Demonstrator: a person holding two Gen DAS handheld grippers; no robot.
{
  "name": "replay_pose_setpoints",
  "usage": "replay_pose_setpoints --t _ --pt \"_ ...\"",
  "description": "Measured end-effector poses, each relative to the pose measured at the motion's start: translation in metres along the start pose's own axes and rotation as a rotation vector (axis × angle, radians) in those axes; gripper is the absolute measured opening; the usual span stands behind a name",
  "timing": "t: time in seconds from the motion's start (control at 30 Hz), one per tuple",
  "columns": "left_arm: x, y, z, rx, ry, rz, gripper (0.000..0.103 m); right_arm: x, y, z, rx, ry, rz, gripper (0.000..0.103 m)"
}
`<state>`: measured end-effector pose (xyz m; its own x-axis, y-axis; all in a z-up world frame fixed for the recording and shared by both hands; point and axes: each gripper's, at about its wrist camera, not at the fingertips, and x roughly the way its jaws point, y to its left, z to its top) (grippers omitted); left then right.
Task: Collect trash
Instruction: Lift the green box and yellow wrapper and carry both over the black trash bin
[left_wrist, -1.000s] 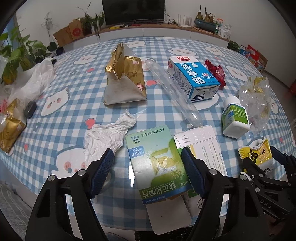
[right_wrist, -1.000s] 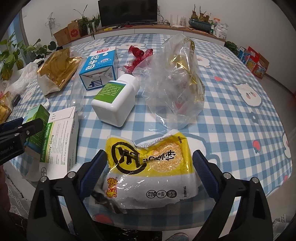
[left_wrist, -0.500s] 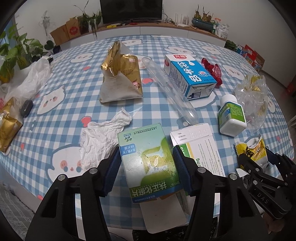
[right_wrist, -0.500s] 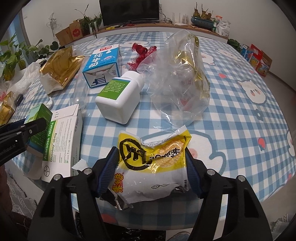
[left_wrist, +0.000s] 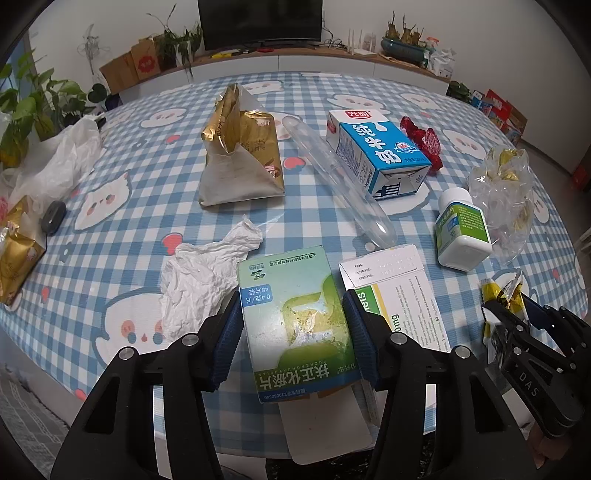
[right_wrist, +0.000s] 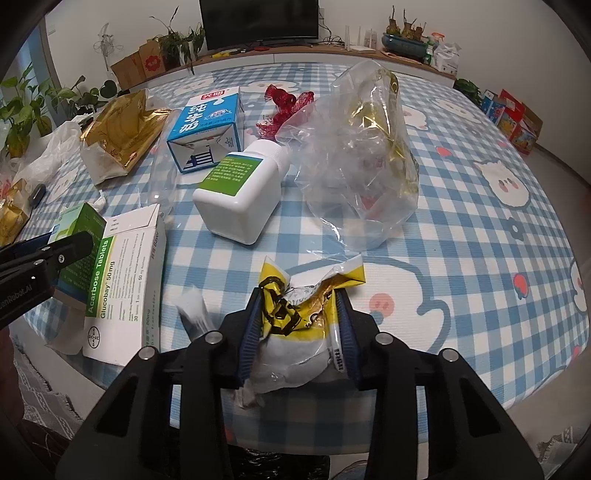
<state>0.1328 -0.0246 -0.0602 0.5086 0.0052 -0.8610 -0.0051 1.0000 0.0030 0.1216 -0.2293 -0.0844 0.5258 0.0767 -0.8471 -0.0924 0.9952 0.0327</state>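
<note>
My left gripper (left_wrist: 293, 328) is shut on a green medicine box (left_wrist: 295, 325) at the table's near edge. The same box (right_wrist: 79, 236) shows at the left of the right wrist view. My right gripper (right_wrist: 299, 317) is shut on a crumpled yellow snack packet (right_wrist: 295, 306); it also shows in the left wrist view (left_wrist: 506, 295). A white Acarbose box (right_wrist: 125, 291) lies between the two grippers. More trash lies further out: a crumpled tissue (left_wrist: 207, 273), a white pill bottle (right_wrist: 240, 192), a blue milk carton (left_wrist: 376, 151), a gold bag (left_wrist: 240, 158), a clear tube (left_wrist: 340, 181) and a clear plastic bag (right_wrist: 362, 155).
The table wears a blue checked cloth (left_wrist: 147, 221). A red wrapper (left_wrist: 421, 140) lies behind the carton. A white plastic bag (left_wrist: 55, 166), a gold packet (left_wrist: 16, 251) and a dark pebble-like object (left_wrist: 53, 218) sit at the left edge. Potted plants stand beyond.
Both grippers have closed: the left jaws onto the green box, the right jaws onto the yellow packet, which has crumpled between them.
</note>
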Motion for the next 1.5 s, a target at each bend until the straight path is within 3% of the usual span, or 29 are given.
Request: replay_pose_setpoints --t 0.3,0.7,1.17,1.5 --pt "-0.004 0.002 -0.001 -0.005 -0.001 -0.004 0.052 -0.006 -0.002 -0.001 0.02 -0.012 0.011 0.029" --pt "-0.04 0.004 -0.005 -0.002 -0.04 -0.017 0.052 -0.034 0.001 0.001 0.028 -0.028 0.006 0.026" --pt "-0.091 -0.002 -0.01 0.018 -0.09 -0.013 0.052 -0.09 0.007 0.005 0.037 -0.104 0.015 0.025" --pt "-0.123 -0.002 -0.035 0.026 -0.114 -0.013 0.052 -0.134 0.015 -0.005 0.035 -0.164 0.021 0.025"
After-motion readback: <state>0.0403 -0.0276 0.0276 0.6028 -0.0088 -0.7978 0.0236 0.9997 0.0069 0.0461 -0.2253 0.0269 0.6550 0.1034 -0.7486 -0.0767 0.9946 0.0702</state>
